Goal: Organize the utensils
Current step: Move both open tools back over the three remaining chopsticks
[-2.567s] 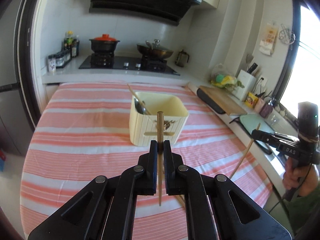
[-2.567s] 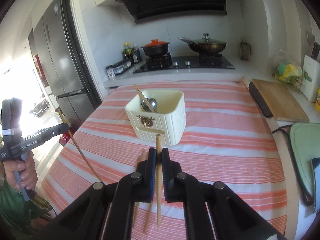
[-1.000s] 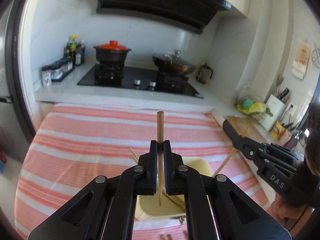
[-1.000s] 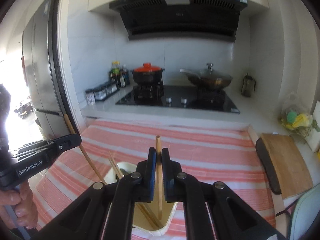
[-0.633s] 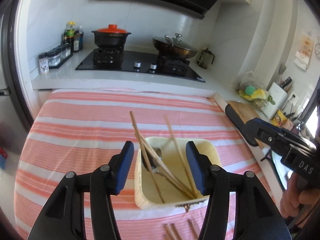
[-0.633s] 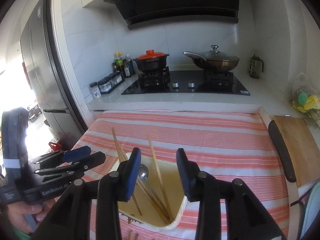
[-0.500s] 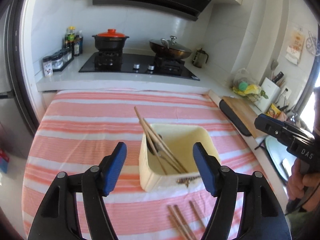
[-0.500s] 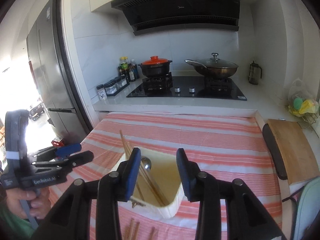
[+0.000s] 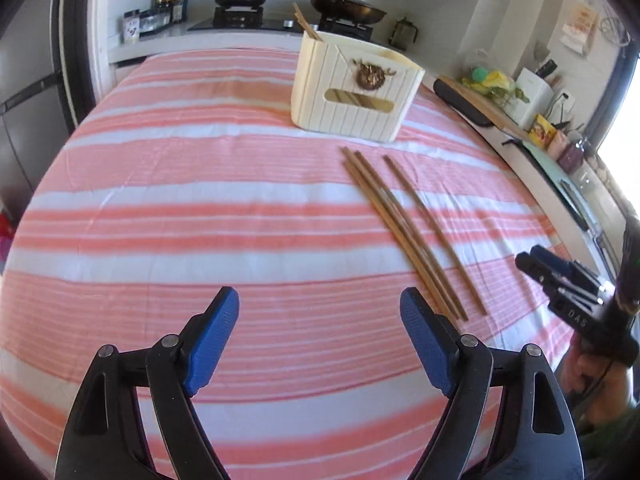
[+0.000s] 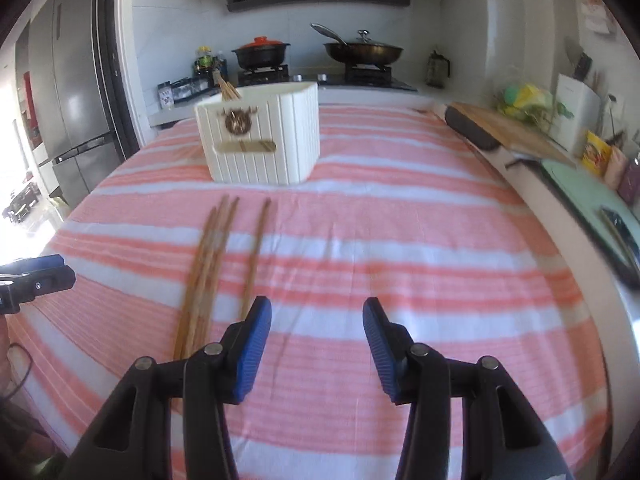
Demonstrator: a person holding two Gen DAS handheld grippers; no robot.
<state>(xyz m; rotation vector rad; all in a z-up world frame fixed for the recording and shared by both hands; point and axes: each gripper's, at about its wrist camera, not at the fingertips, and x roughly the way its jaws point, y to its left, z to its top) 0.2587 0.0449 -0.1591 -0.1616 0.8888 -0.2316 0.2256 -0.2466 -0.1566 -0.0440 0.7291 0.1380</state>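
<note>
Both claws gape wide and empty, left gripper (image 9: 319, 332) with the loose chopsticks (image 9: 404, 228) ahead to its right, right gripper (image 10: 317, 338) with them ahead-left, short of the holder (image 10: 260, 136); light, stiff, slippery-looking sticks, probably best pinched mid-shaft.

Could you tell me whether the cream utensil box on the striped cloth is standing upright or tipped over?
Upright. The cream utensil box rests flat on the striped cloth, its opening facing up, with chopstick tips poking above its rim.
</note>
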